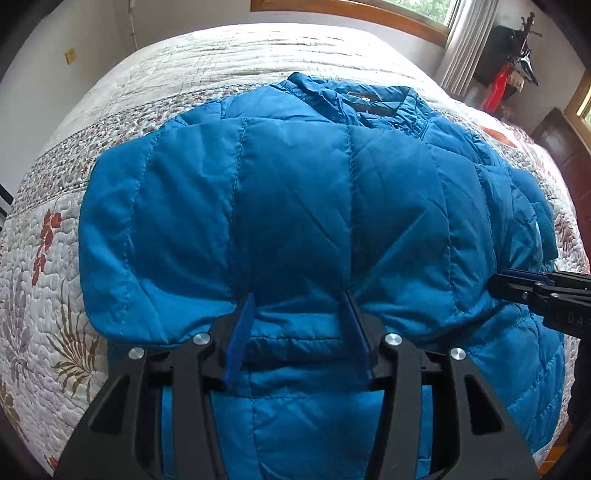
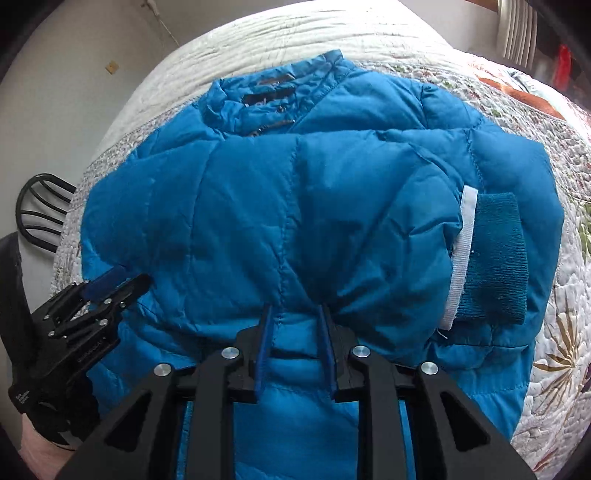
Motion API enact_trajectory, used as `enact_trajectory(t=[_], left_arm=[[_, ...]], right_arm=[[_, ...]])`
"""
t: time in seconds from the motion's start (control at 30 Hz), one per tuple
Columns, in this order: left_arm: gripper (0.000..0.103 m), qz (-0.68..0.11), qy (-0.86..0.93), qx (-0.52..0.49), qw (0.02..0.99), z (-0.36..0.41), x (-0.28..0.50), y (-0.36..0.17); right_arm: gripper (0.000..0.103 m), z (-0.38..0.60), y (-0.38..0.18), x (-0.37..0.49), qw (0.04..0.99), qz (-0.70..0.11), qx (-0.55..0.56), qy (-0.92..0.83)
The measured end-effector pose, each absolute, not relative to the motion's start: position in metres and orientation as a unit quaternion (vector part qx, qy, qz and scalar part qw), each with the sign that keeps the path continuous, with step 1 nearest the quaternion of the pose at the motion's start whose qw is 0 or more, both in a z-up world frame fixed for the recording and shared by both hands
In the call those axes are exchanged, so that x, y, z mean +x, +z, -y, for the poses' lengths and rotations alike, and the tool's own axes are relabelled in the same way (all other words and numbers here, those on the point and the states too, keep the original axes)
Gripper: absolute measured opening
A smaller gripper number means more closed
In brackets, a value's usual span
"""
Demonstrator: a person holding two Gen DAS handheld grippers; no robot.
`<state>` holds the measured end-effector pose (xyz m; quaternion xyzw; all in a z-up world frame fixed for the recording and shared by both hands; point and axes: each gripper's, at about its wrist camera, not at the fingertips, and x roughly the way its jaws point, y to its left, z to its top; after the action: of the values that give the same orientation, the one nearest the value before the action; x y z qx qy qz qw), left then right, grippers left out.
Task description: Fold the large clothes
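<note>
A blue quilted puffer jacket (image 1: 295,192) lies on the bed, its collar (image 1: 369,99) at the far end and a folded layer lying over the body. My left gripper (image 1: 298,306) is shut on the near edge of that layer, and the fabric puckers between its blue pads. To its right my right gripper (image 2: 295,317) pinches the same edge the same way. A sleeve with a white strip and a knitted teal cuff (image 2: 495,258) lies on the jacket's right side. Each gripper shows in the other's view: the right gripper (image 1: 496,284) and the left gripper (image 2: 122,284).
The jacket rests on a white floral quilt (image 1: 48,258) that covers the bed. A wall with a window (image 1: 424,11) and a curtain (image 1: 469,44) stands beyond the bed. A black chair back (image 2: 40,210) is at the bed's left side. Red items (image 1: 498,88) sit at the far right.
</note>
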<state>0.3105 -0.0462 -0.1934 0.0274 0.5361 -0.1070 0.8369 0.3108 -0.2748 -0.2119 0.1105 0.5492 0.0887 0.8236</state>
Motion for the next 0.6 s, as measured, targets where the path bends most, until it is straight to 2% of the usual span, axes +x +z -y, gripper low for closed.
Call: enact_trajectory(t=[0.53, 0.57, 0.6], left_arm=[[0.048, -0.538, -0.106, 0.046, 0.835, 0.05, 0.313, -0.198], [0.048, -0.541, -0.104, 0.046, 0.833, 0.047, 0.311, -0.195], [0.049, -0.541, -0.099, 0.045, 0.834, 0.04, 0.306, -0.187]], right_arm=[[0.021, 0.283, -0.218, 0.301, 0.83, -0.534, 0.125, 0.1], [0.022, 0.288, -0.21, 0.292, 0.835, -0.525, 0.134, 0.099], [0.027, 0.294, -0.201, 0.28, 0.843, -0.509, 0.143, 0.1]])
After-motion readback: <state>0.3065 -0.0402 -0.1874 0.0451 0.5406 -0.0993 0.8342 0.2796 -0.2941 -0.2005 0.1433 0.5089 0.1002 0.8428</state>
